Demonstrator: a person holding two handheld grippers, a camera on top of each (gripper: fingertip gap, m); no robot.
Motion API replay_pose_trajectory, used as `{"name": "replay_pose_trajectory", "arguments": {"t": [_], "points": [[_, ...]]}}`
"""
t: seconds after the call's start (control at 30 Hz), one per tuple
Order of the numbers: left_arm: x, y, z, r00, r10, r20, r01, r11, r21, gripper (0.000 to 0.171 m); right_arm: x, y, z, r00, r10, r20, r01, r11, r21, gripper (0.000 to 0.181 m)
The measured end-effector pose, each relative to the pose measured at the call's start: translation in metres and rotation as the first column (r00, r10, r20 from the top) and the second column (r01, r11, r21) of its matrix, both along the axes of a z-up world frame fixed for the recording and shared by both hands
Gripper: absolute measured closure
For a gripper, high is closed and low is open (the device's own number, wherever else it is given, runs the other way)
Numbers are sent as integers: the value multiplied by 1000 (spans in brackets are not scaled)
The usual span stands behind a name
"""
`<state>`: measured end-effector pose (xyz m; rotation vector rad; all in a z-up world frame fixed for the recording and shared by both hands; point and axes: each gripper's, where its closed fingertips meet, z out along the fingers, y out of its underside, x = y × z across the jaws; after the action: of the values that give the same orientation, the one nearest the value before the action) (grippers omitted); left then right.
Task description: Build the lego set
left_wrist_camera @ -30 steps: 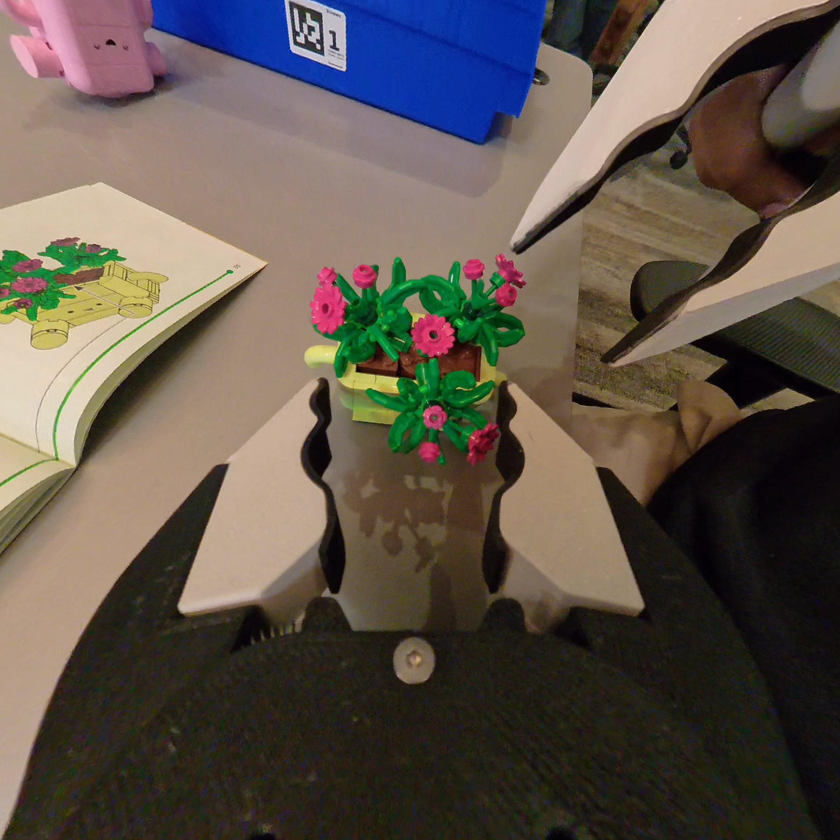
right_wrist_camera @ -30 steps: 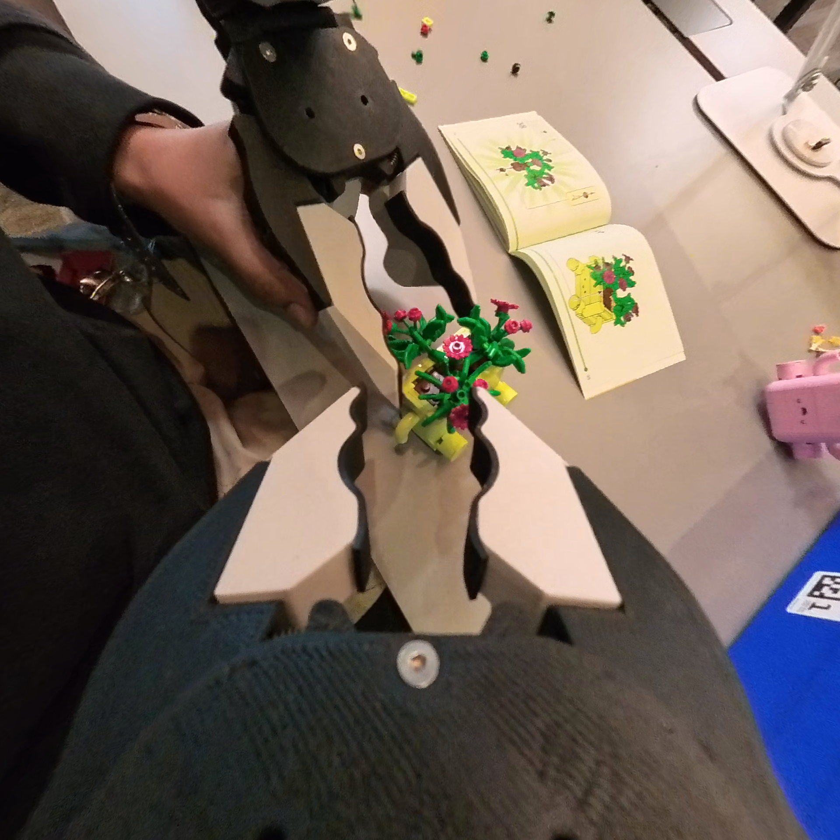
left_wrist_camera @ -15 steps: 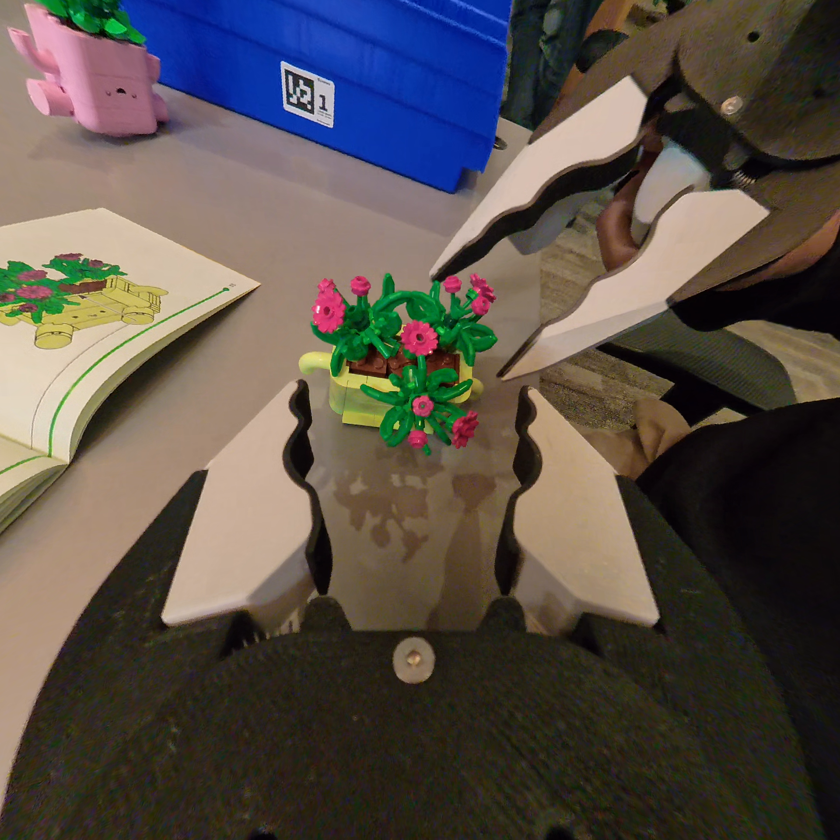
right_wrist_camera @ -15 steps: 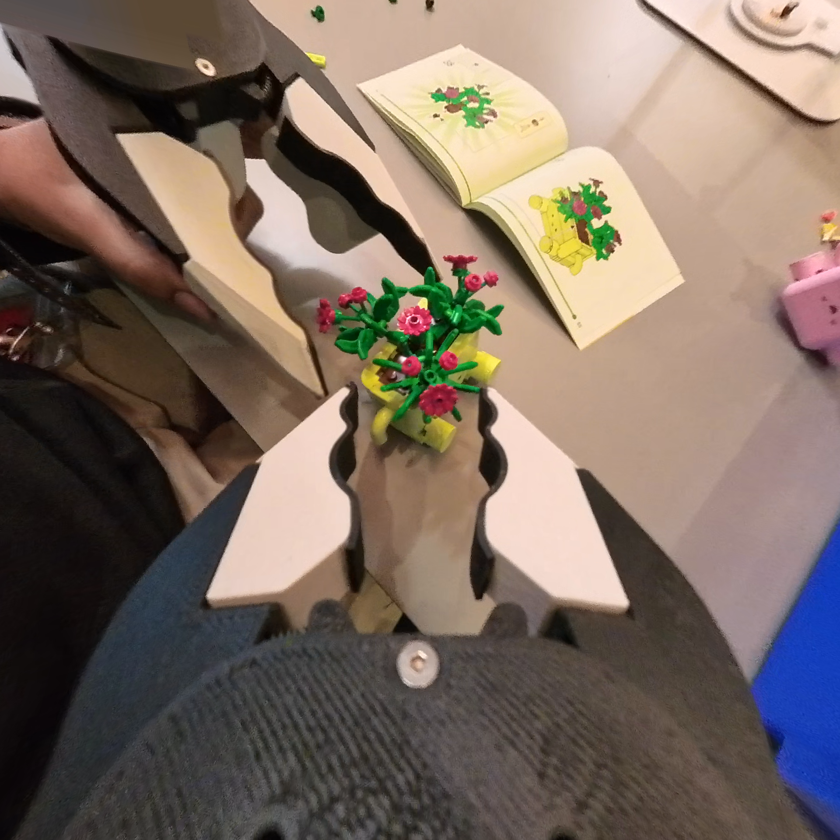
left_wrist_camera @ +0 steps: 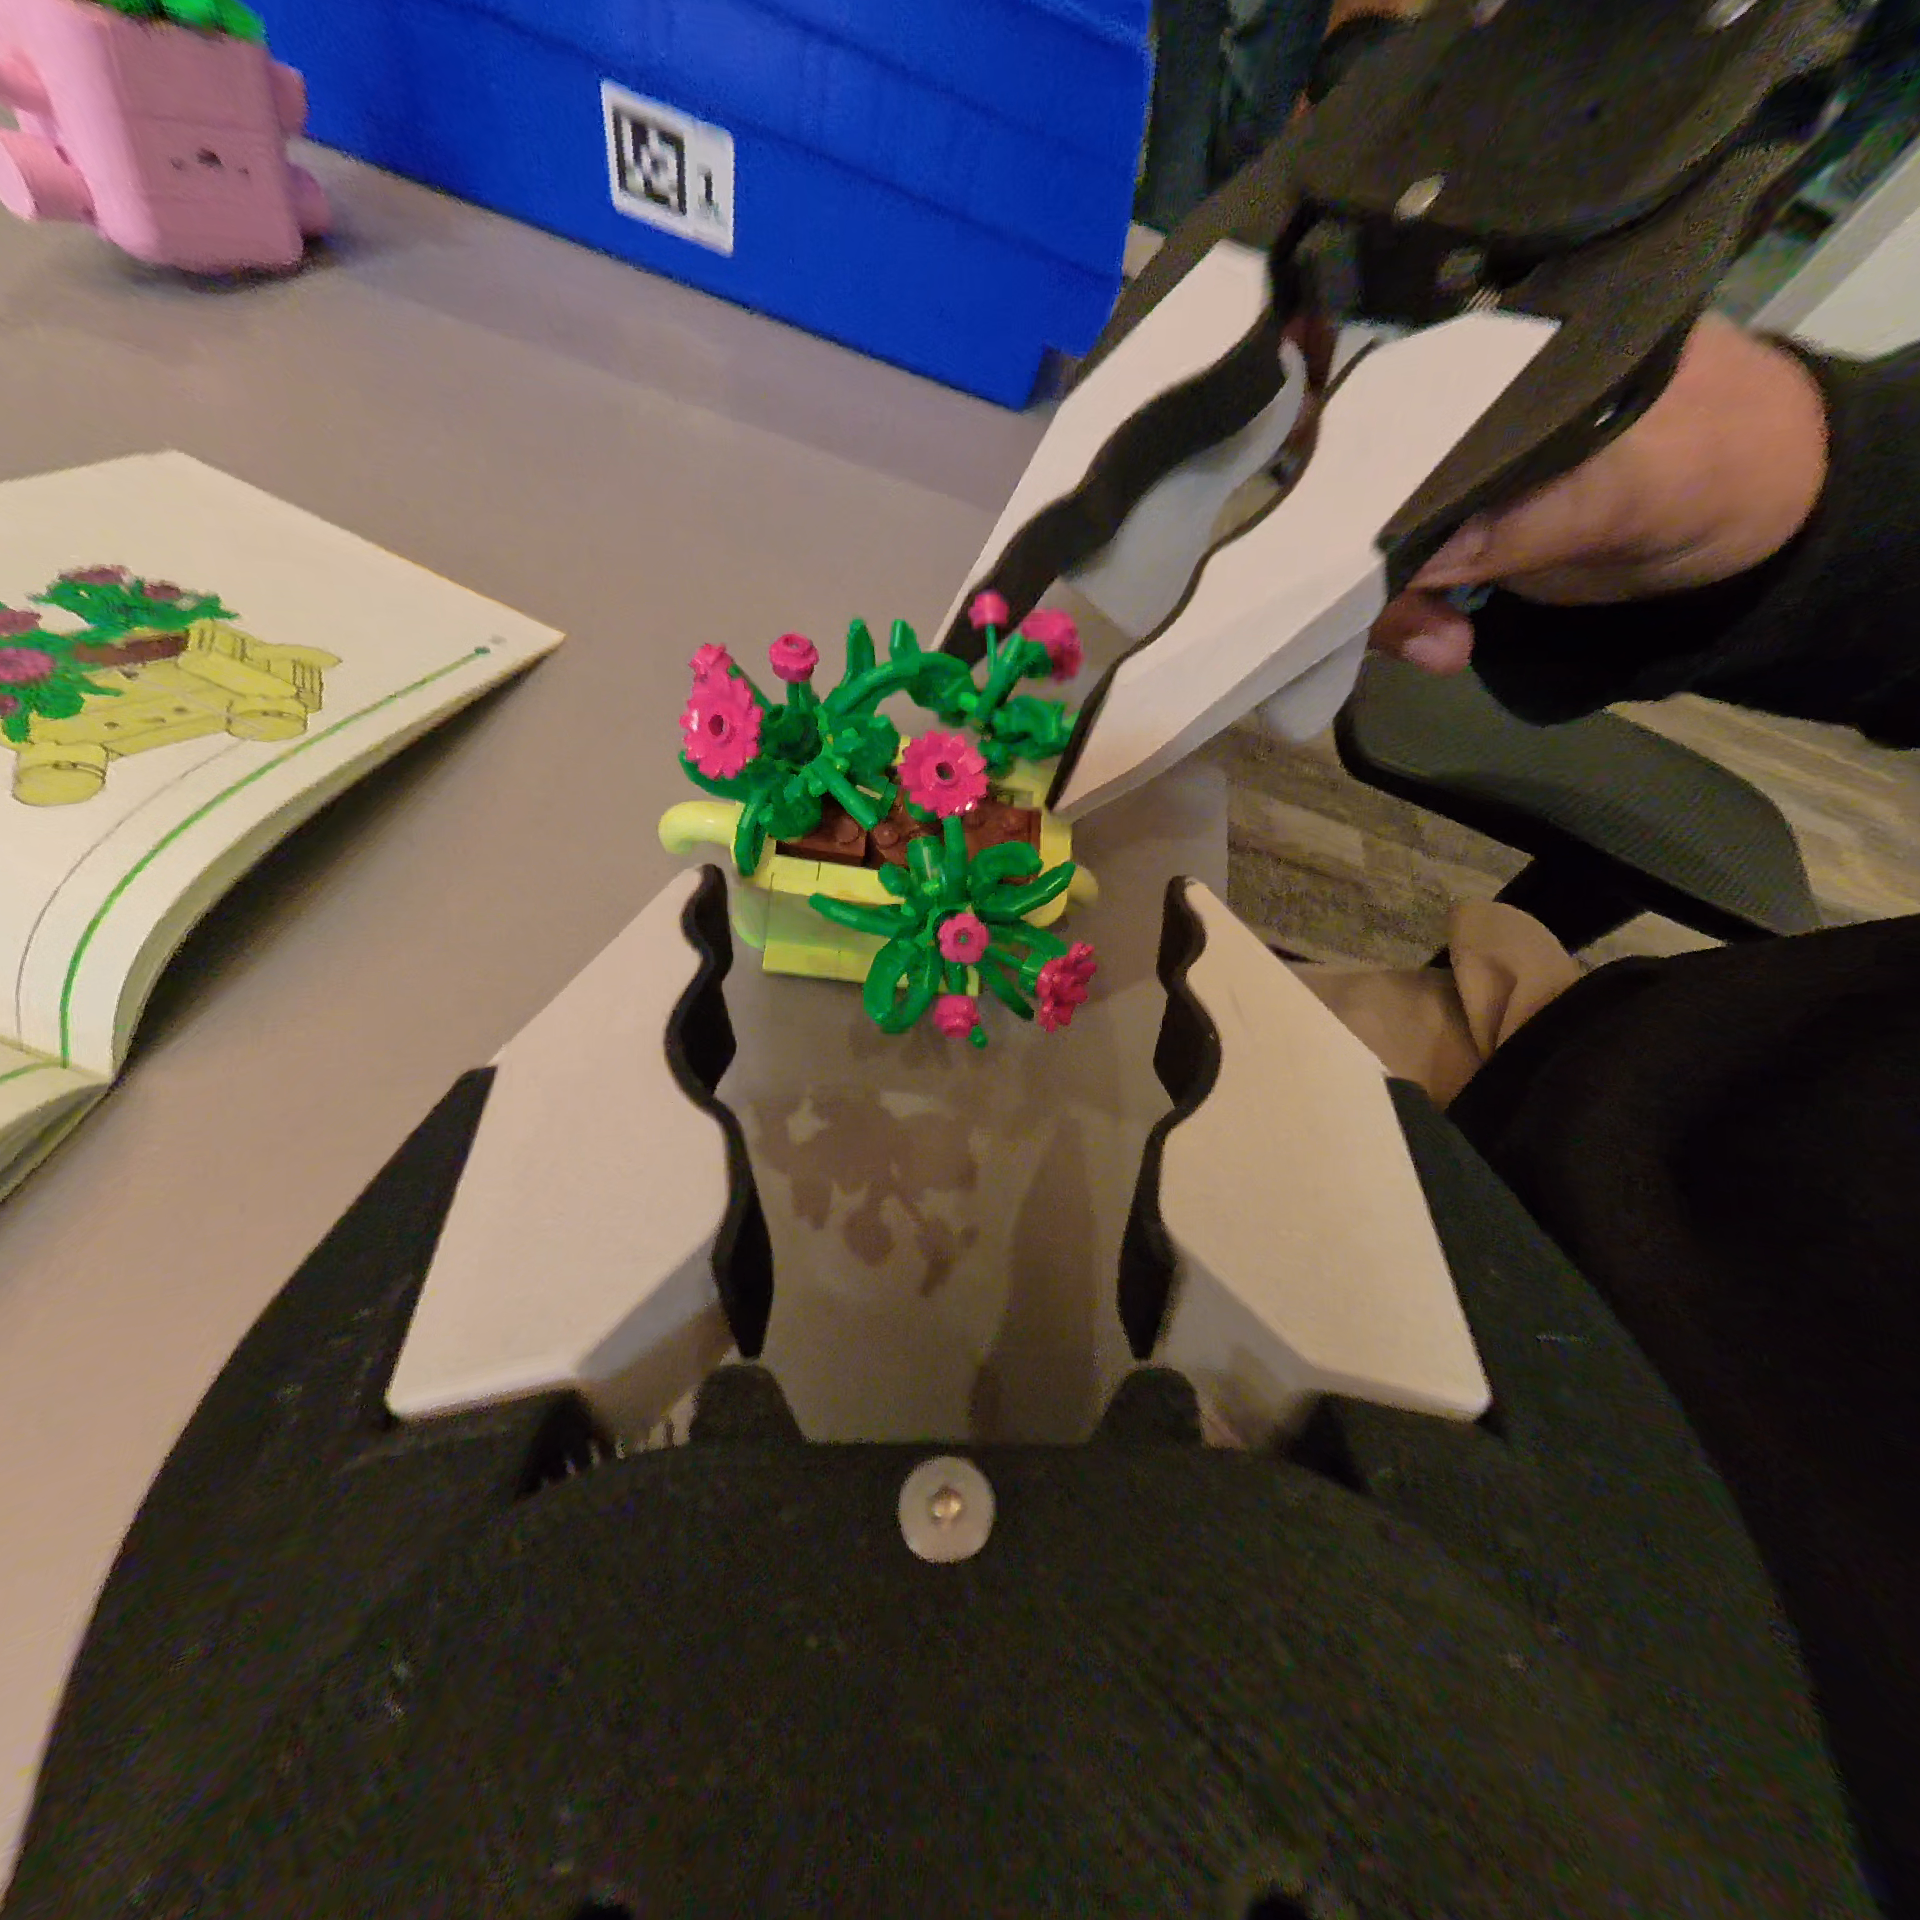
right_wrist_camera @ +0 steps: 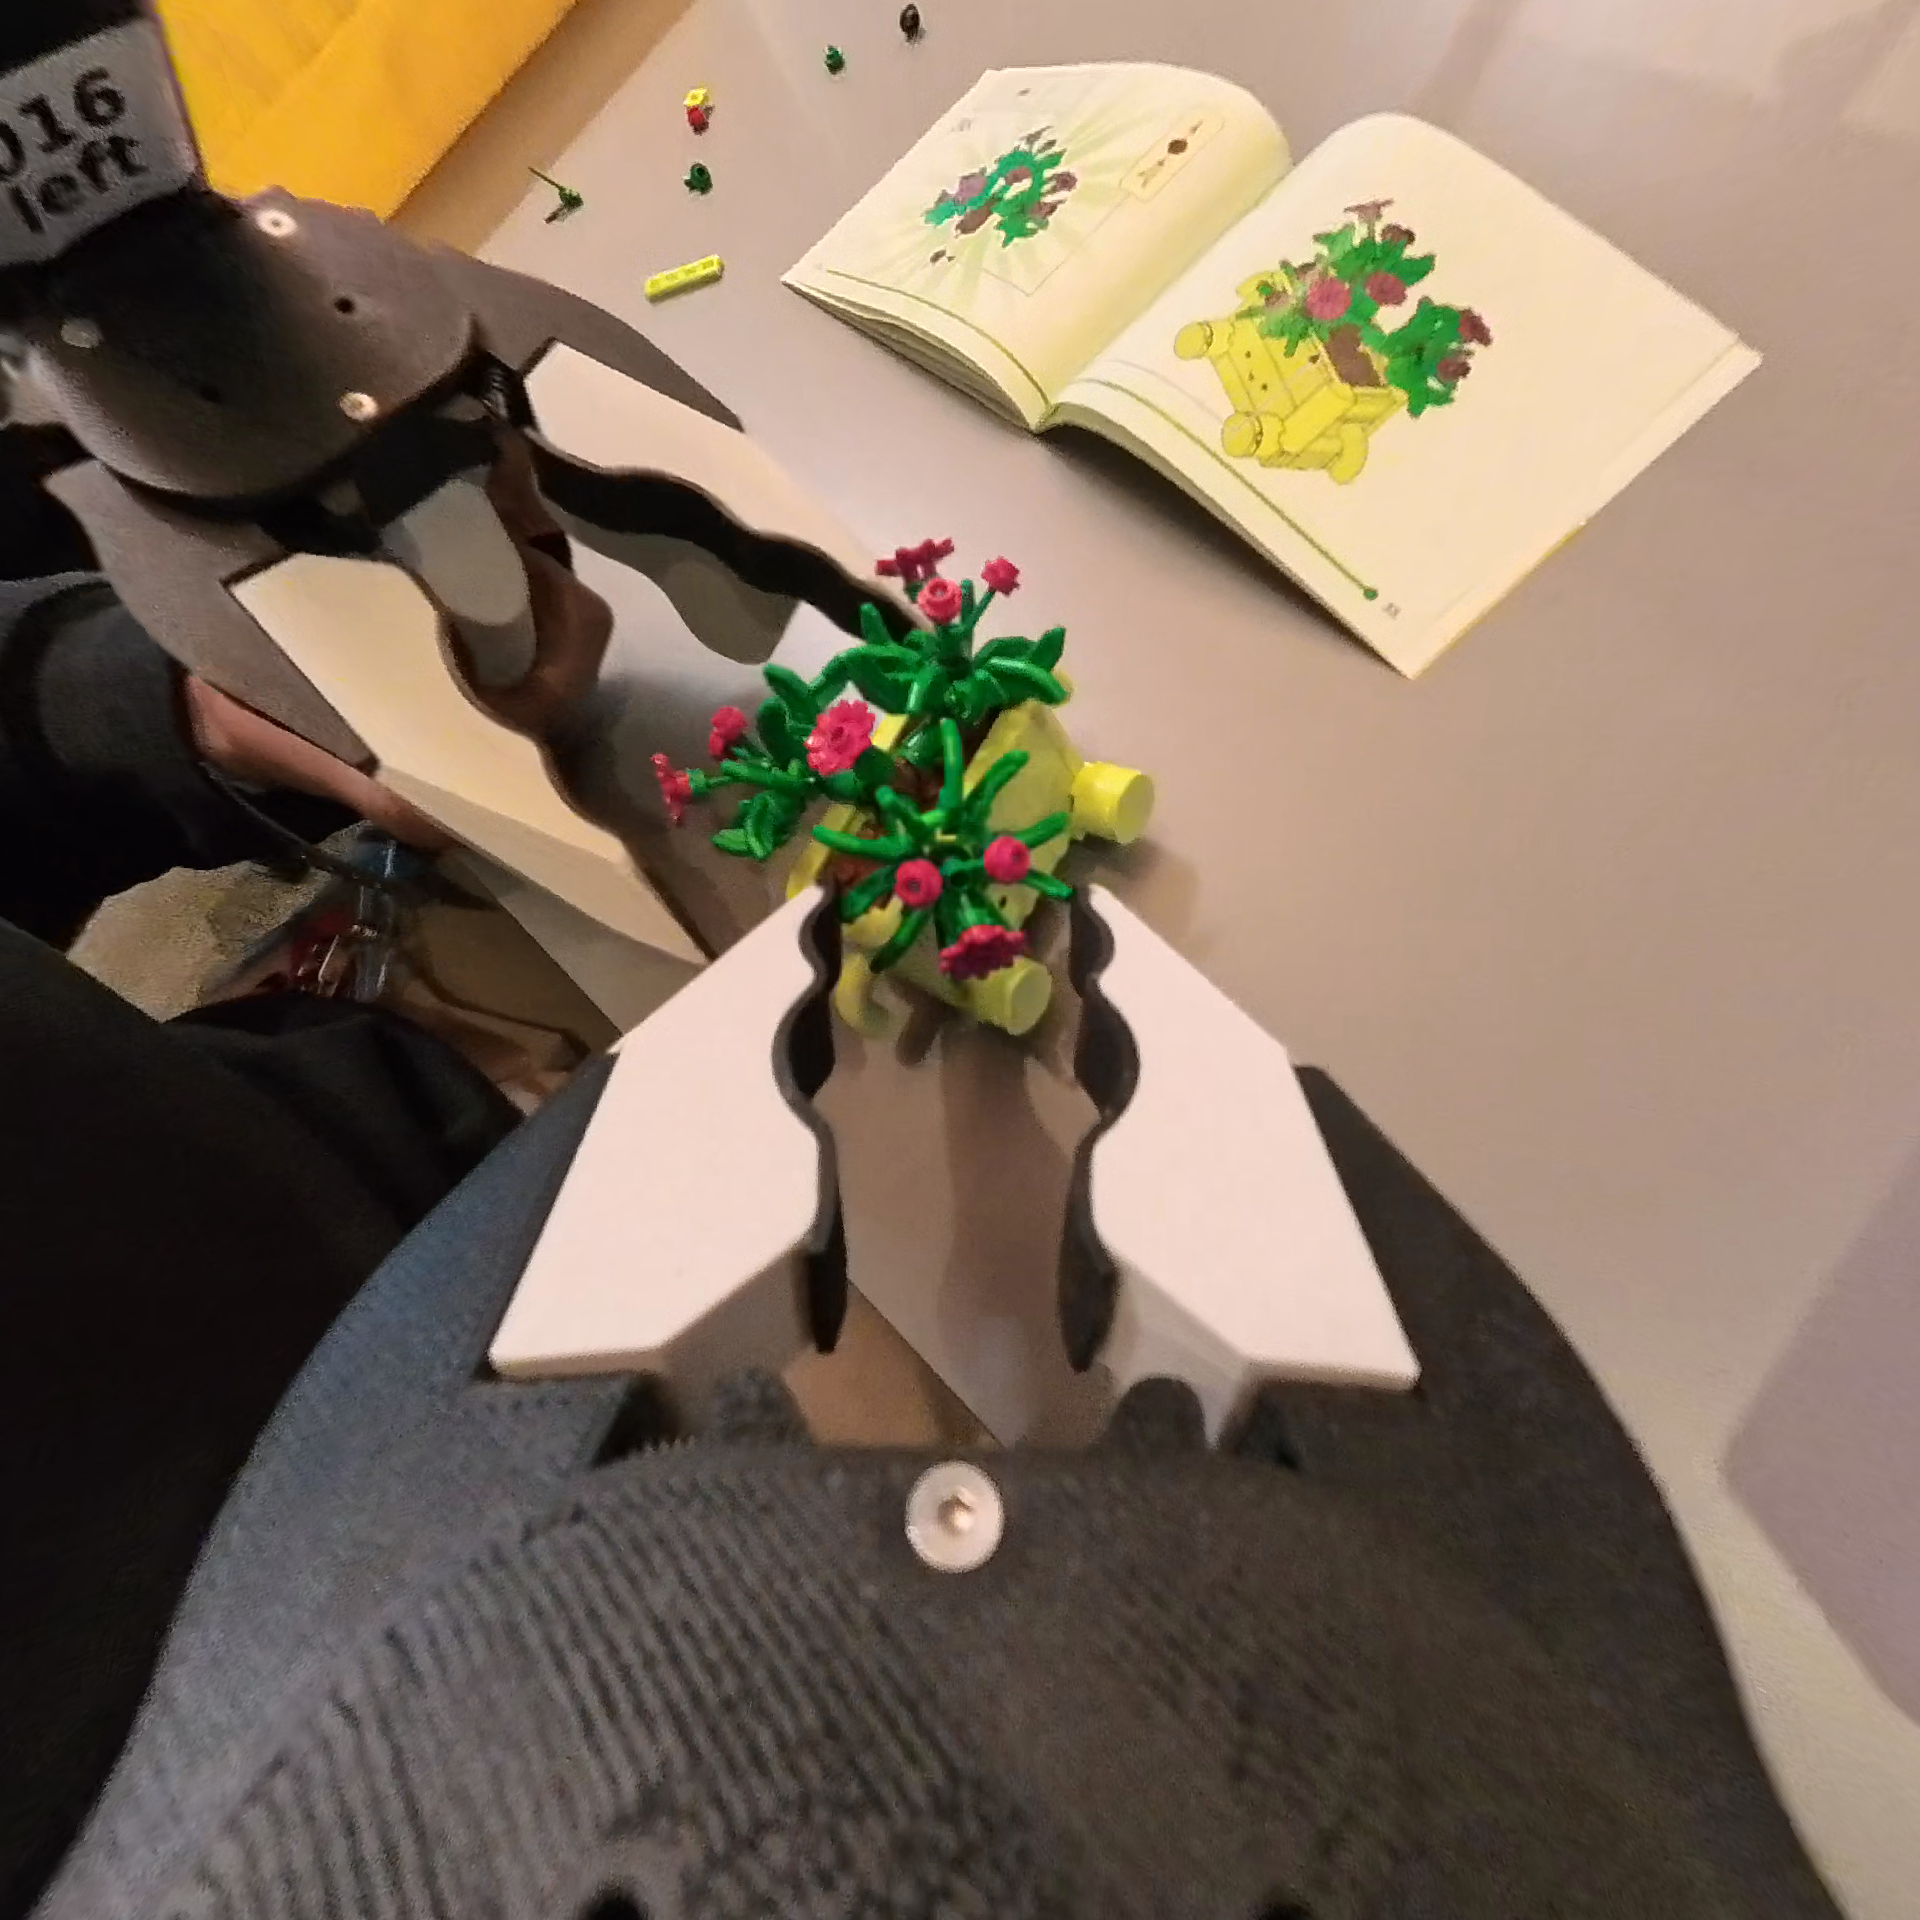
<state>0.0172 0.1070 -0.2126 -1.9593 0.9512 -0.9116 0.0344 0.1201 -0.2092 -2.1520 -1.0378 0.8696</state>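
The lego model [left_wrist_camera: 831, 821] is a yellow-green cart with brown soil, green stems and pink flowers, standing on the grey table [left_wrist_camera: 582, 457]. My left gripper [left_wrist_camera: 935, 894] is open and empty, its tips just short of the cart's near side. My right gripper [left_wrist_camera: 997, 727] reaches in from the upper right, open, its fingers on either side of the right-hand flowers, the lower tip at the cart's rim. In the right wrist view the model [right_wrist_camera: 1023, 774] sits just past my open right gripper [right_wrist_camera: 951, 904], with the left gripper [right_wrist_camera: 810, 779] open on its left.
An open instruction booklet [left_wrist_camera: 208, 727] lies left of the model and also shows in the right wrist view [right_wrist_camera: 1299, 312]. A blue bin [left_wrist_camera: 831, 156] and a pink lego figure [left_wrist_camera: 156, 156] stand behind. Loose pieces [right_wrist_camera: 681, 275] lie beyond. The table edge and a chair [left_wrist_camera: 1558, 790] are on the right. Less than 4 cm separates the two grippers' tips.
My right gripper has come down from the upper right to the model's right-hand flowers. My left gripper has opened a little wider and stays just in front of the model.
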Motion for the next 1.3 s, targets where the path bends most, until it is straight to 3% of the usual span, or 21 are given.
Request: {"name": "replay_pose_trajectory", "arguments": {"t": [0.47, 0.53, 0.7, 0.8, 0.9, 1.0, 1.13, 1.3], "points": [[0, 1, 0, 1000, 10, -5, -10, 1000, 9, 94, 12, 4, 9, 993, -47, -107, 41, 997, -61, 139], [0, 1, 0, 1000, 12, -9, -12, 1000, 15, 94, 25, 12, 3, 995, -79, -53, 77, 996, -35, 139], [-1, 2, 3, 1000, 21, 5, -21, 999, 40, 99, 63, 28, -27, 962, -139, 235, 117, 988, 102, 139], [-2, 0, 9, 999, 15, 36, -17, 998, 57, 106, 66, 28, -28, 949, -143, 283, 102, 983, 154, 128], [-4, 0, 15, 998, 22, 67, -27, 997, 77, 109, 61, 27, -9, 955, -155, 252, 89, 963, 253, 126], [-5, -1, 17, 997, 24, 79, -31, 996, 88, 109, 44, 15, 13, 978, -99, 183, 34, 943, 330, 140], [-5, -2, 17, 996, 20, 92, -26, 998, 63, 110, 11, -7, 18, 997, 15, 72, -34, 964, 263, 148], [-5, -1, 15, 995, 29, 91, -33, 999, 41, 110, -1, -8, 5, 997, 66, 33, -72, 977, 202, 159]]}}
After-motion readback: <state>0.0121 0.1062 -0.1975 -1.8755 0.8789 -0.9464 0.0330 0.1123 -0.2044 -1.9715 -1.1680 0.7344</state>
